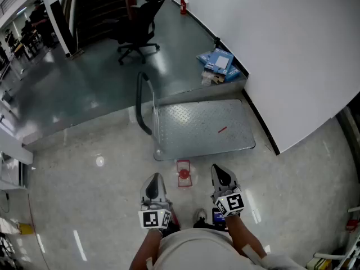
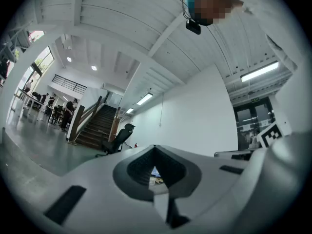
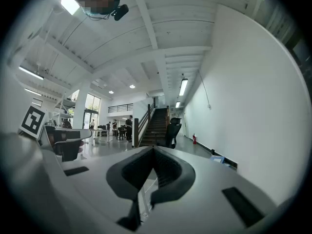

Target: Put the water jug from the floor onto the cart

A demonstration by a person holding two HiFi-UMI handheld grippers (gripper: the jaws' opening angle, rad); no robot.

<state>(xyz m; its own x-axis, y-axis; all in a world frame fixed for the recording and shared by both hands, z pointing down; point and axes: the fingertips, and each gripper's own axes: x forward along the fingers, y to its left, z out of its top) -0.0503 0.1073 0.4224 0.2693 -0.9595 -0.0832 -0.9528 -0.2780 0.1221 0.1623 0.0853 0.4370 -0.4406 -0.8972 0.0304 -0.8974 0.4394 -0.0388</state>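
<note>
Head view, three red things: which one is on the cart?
The small red mark on the cart deck. The red-capped water jug stands on the floor before it; the fire extinguisher is by the far wall.

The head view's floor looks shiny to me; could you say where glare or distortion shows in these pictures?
Head view: a bright spot and streaks of glare on the glossy floor; the cart shows a duller sheen. Left and right gripper views: strong fisheye bending, black corners, blown-out lamp strips.
</note>
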